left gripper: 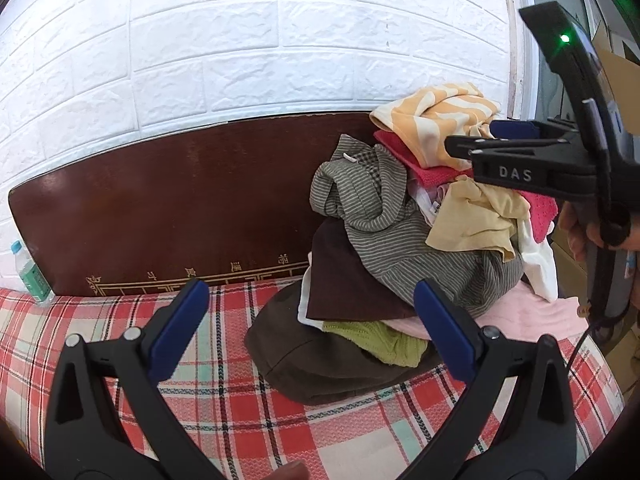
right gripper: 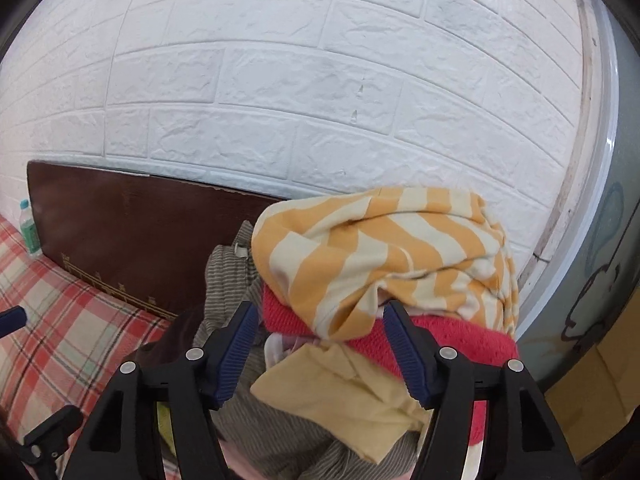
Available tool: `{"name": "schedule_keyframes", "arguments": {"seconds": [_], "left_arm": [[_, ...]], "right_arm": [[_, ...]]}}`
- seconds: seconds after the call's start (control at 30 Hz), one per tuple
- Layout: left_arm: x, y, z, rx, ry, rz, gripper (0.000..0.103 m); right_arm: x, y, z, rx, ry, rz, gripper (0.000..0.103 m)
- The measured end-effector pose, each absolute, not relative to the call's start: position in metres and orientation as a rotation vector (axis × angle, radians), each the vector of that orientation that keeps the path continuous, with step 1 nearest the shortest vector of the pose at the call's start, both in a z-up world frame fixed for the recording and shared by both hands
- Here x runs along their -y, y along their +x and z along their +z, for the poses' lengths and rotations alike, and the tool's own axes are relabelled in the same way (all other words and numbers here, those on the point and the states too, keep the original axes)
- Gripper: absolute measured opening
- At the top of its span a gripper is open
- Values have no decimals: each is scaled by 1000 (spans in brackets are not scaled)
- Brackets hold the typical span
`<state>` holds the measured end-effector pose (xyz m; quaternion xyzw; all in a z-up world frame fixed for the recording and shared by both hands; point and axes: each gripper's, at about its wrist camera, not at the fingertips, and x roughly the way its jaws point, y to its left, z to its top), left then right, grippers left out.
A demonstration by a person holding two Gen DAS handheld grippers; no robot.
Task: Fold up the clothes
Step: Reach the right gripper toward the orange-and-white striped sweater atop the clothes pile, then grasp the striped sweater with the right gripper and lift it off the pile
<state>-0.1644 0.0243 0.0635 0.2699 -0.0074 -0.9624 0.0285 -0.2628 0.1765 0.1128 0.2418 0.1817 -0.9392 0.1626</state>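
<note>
A heap of crumpled clothes lies on the plaid bed sheet point(left gripper: 240, 420) by the headboard. On top sits an orange-and-cream striped garment point(left gripper: 436, 120) point(right gripper: 384, 248). Under it are a red knit point(right gripper: 440, 332), a pale yellow piece point(left gripper: 476, 216) and a grey striped hoodie point(left gripper: 380, 216). Brown, green and pink items lie lower down. My left gripper point(left gripper: 312, 286) is open, low over the sheet in front of the heap. My right gripper point(right gripper: 320, 308) point(left gripper: 472, 136) is open at the top of the heap, its jaws on either side of the striped garment's hem and the red knit.
A dark wooden headboard point(left gripper: 180, 208) leans on the white brick wall. A water bottle point(left gripper: 30, 272) stands at its left end. The bed edge and a cardboard box point(right gripper: 592, 392) are to the right. A hand point(left gripper: 580, 236) holds the right gripper.
</note>
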Motion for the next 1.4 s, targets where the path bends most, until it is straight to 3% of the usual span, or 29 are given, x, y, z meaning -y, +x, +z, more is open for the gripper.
{"name": "schedule_keyframes", "arguments": {"seconds": [0.17, 0.2, 0.3, 0.33, 0.63, 0.87, 0.97, 1.07, 1.1, 1.13, 1.2, 1.4], "left_arm": [[-14, -173, 56, 16, 849, -2948, 103], [-12, -174, 54, 17, 854, -2942, 103], [-4, -175, 48, 12, 864, -2927, 103], [-1, -175, 46, 8, 867, -2922, 103], [10, -159, 54, -13, 842, -2939, 103], [13, -126, 86, -16, 751, -2997, 103], [15, -111, 99, -22, 712, -3017, 103], [19, -93, 106, -41, 686, -3032, 103], [19, -88, 106, -39, 681, -3036, 103], [20, -84, 105, -32, 682, -3036, 103], [19, -80, 101, -15, 696, -3032, 103], [17, -87, 80, 11, 773, -3011, 103]], "right_arm": [[-148, -303, 101, -672, 741, -2633, 67], [-143, -310, 97, -707, 765, -2623, 63], [-146, -324, 93, -727, 847, -2633, 20], [-150, -326, 96, -703, 858, -2642, 13], [-218, -283, 195, -345, 686, -2700, 8], [-250, -203, 287, -197, 460, -2671, 2], [-242, -156, 324, -273, 337, -2667, 2], [-233, -137, 324, -383, 344, -2681, 8], [-228, -137, 313, -434, 398, -2663, 24], [-222, -140, 296, -473, 457, -2665, 51], [-213, -149, 253, -526, 584, -2676, 73], [-191, -214, 119, -439, 995, -2584, 73]]}}
